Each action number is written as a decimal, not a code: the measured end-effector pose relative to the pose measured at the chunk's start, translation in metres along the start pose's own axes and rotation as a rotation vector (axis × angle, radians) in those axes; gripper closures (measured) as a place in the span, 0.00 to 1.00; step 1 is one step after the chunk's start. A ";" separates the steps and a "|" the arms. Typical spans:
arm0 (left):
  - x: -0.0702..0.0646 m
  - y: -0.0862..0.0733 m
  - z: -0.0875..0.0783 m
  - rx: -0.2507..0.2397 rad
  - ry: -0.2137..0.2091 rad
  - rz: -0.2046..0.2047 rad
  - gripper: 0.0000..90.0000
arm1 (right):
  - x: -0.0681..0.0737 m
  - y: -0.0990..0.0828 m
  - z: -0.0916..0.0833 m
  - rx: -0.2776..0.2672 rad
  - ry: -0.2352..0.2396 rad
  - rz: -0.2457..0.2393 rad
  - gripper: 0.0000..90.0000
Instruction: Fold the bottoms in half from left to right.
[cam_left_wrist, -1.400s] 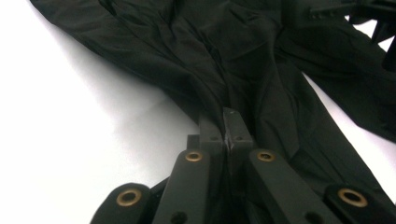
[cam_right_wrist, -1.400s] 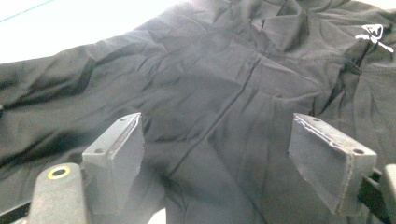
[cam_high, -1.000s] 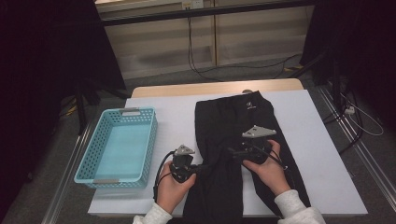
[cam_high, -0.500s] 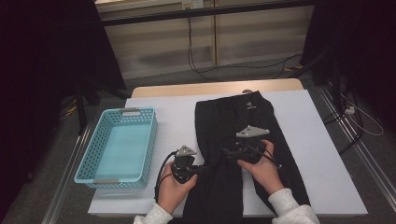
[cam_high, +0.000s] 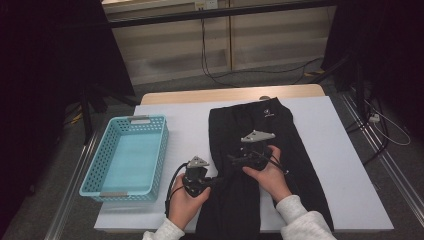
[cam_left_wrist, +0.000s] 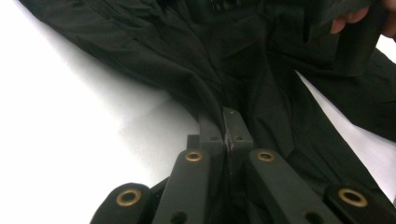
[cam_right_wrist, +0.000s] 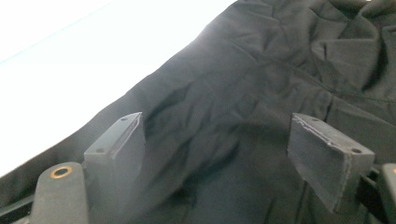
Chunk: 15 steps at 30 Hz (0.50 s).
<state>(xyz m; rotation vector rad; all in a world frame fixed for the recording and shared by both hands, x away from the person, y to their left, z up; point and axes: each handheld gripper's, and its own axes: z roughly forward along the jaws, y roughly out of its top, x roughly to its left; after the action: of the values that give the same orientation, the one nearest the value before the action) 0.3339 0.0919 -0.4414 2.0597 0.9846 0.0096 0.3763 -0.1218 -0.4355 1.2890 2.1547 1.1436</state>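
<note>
1. High view: black trousers (cam_high: 260, 150) are lying lengthwise on a white table (cam_high: 340, 150), with a blue basket (cam_high: 127, 155) well apart to their left, holding nothing. A person's two hands are reaching in from the near edge. The left gripper (cam_high: 212, 181) is sitting at the trousers' left edge, near the lower leg; the right gripper (cam_high: 235, 160) is hovering over the middle of the trousers. Judging by this, folding is only beginning: the trousers are lying nearly full length, with just some bunching under the grippers, and nothing is going into the basket yet.

2. Left gripper view: this is showing what the high view is not. The left gripper (cam_left_wrist: 226, 133) is pinching a ridge of the trousers (cam_left_wrist: 261, 70), its jaws together on the cloth, with bare table just to the left of that edge. The other hand is showing at the top right.

3. Right gripper view: the right gripper (cam_right_wrist: 224, 149) is holding its jaws wide apart above the trousers (cam_right_wrist: 243, 93), gripping nothing. Wrinkles are showing here that the high view is too dark to give. Left to do, as I judge it: taking a second hold, folding, then moving the trousers to the basket.
</note>
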 end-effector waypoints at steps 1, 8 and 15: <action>0.000 0.000 0.000 -0.001 -0.002 0.000 0.99 | 0.001 0.001 0.000 -0.003 0.006 0.003 0.21; -0.002 0.001 0.001 -0.021 -0.004 -0.006 0.99 | 0.010 0.005 0.004 -0.003 0.024 -0.016 0.20; -0.007 0.004 0.008 -0.030 -0.023 0.012 0.99 | 0.011 0.007 0.010 0.000 0.039 -0.004 0.19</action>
<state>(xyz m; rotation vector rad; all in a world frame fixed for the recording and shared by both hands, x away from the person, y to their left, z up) 0.3338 0.0803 -0.4416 2.0342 0.9530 0.0068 0.3811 -0.1064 -0.4354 1.2721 2.1842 1.1759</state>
